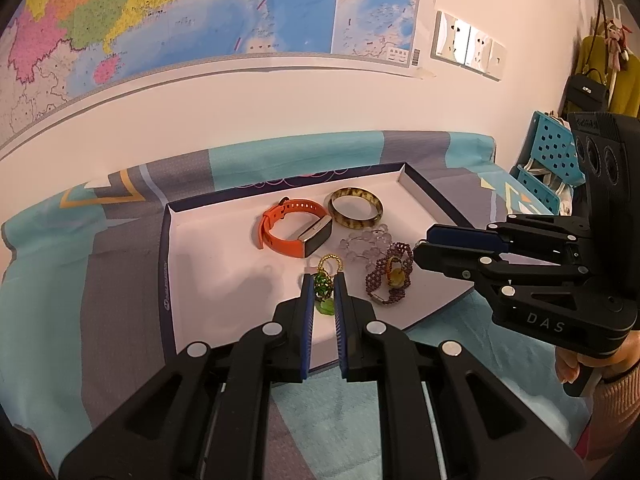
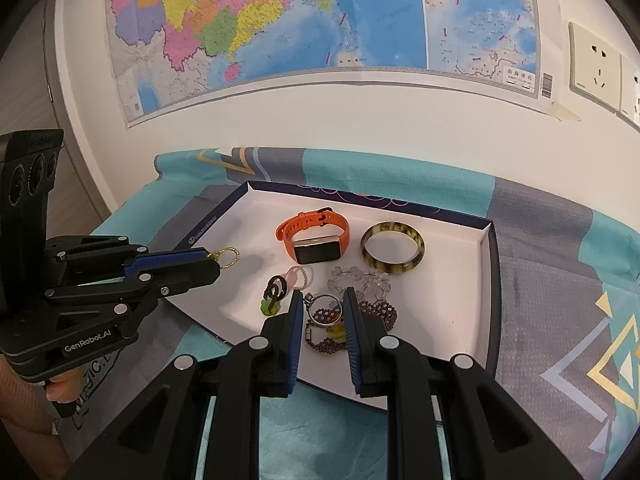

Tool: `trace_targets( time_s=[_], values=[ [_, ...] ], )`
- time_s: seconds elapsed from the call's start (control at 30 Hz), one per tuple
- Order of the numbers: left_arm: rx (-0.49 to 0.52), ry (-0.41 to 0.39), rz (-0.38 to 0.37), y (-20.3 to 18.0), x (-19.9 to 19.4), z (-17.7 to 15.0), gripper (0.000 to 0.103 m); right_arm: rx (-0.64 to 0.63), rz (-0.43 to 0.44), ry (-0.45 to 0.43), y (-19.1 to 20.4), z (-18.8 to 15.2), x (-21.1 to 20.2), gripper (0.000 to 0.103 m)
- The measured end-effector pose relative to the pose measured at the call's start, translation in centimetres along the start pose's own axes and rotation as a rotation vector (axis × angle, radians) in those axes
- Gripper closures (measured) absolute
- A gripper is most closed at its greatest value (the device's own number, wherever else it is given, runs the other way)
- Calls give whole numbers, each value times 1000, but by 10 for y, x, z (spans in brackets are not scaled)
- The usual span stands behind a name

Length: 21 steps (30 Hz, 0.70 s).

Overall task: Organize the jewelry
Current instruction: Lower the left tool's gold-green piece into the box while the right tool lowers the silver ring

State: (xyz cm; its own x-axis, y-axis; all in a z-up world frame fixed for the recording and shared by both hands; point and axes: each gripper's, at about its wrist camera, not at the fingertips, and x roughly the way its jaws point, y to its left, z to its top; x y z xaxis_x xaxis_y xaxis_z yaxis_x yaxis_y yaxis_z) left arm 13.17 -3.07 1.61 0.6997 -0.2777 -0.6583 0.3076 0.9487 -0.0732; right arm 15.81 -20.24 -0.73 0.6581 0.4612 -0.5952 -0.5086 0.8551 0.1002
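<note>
A shallow white tray point(image 1: 168, 280) point(image 2: 490, 280) holds an orange smartwatch point(image 1: 280, 236) point(image 2: 316, 224), a mottled bangle point(image 1: 374, 216) point(image 2: 418, 250), a clear bead bracelet point(image 1: 364, 242) point(image 2: 372, 280), a purple beaded watch point(image 1: 374, 280) point(image 2: 384, 310) and pink rings point(image 2: 300, 276). My left gripper point(image 1: 323, 280) point(image 2: 216, 264) hovers over the tray's near left, shut on a gold ball chain point(image 1: 331, 261) point(image 2: 228, 258). A green charm point(image 1: 322, 286) point(image 2: 269, 307) lies below it. My right gripper point(image 2: 323, 298) point(image 1: 417, 248) hangs over the purple watch, jaws narrowly apart around a silver ring point(image 2: 324, 310). Whether the pads press it is unclear.
The tray rests on a teal and grey patterned cloth point(image 1: 120, 280) point(image 2: 560, 280) against a white wall with a map point(image 2: 280, 20). Wall sockets point(image 1: 468, 46) are at the right. A blue perforated basket point(image 1: 552, 152) stands past the cloth's right end. A hand point(image 1: 576, 364) grips the right handle.
</note>
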Motion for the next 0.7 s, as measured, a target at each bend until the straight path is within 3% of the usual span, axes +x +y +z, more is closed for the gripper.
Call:
trace_targets(
  time_s=[0.7],
  values=[
    [-22,30,0,6,17,3,93,1,-19,38,-8,7,23,85]
  ],
)
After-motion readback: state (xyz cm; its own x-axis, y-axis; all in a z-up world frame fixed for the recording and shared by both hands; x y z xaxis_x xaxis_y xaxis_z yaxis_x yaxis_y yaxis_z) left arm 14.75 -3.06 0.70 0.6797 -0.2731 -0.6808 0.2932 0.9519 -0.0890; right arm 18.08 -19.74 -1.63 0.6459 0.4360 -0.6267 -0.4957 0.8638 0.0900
